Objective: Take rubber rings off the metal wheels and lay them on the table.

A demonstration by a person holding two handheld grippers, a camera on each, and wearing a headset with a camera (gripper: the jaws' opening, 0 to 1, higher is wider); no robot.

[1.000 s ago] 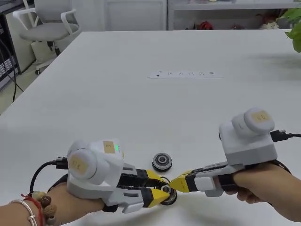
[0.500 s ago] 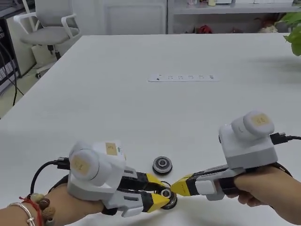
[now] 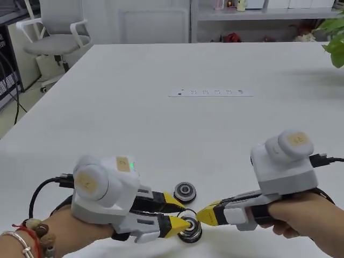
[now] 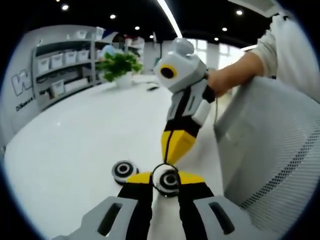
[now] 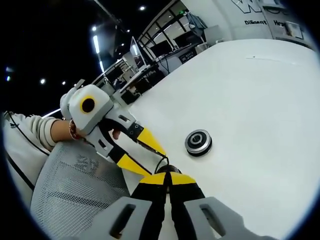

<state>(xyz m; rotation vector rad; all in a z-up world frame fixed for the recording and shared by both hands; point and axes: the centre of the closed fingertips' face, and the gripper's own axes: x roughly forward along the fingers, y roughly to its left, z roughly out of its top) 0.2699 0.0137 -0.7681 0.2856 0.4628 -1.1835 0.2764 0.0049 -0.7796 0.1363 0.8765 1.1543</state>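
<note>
My left gripper is shut on a small metal wheel, held just above the white table at its near edge. My right gripper meets it from the right, its yellow tips shut on a thin black rubber ring that runs as a small loop down to the wheel. A second wheel with its black ring on lies flat on the table just beyond the two grippers.
A white power strip lies flat near the table's middle. An office chair stands past the far left corner, and a green plant sits at the far right edge. Shelves line the back wall.
Both grippers keep their hold at the wheel and have barely moved. The whole picture has slid down a little as the head tilted.
</note>
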